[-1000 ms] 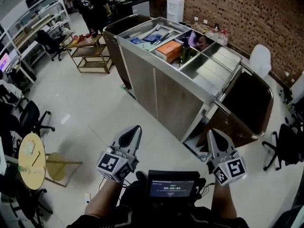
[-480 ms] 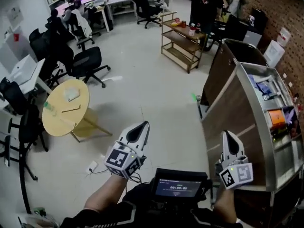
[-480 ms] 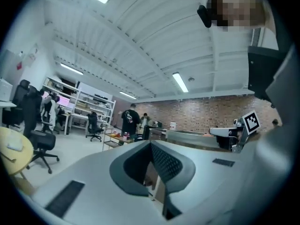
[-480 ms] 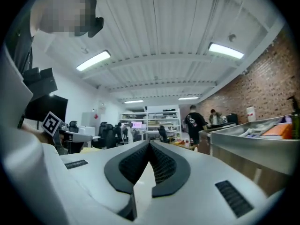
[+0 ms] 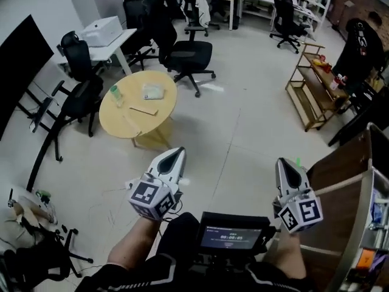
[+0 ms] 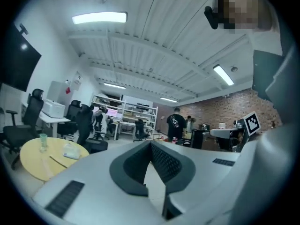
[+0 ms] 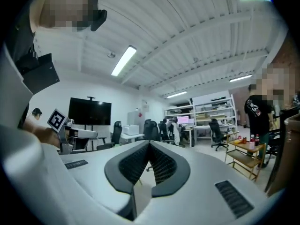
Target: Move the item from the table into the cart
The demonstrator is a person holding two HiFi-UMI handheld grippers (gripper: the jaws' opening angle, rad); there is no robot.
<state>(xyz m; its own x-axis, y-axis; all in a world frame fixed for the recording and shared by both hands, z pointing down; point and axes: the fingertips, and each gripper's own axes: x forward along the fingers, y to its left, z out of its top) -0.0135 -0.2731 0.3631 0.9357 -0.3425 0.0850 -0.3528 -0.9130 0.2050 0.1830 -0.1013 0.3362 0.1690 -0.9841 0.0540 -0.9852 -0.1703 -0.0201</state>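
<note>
Left gripper (image 5: 173, 158) and right gripper (image 5: 285, 165) are both clenched, empty. The table (image 5: 124, 125) with its packet (image 5: 153, 91) lies ahead-left of the nearer left one

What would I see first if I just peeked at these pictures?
The left gripper and right gripper poke up from the bottom of the head view, both shut and empty. Ahead on the left stands a round yellow table with a few small things on it, and the cart sits at the right edge.
</note>
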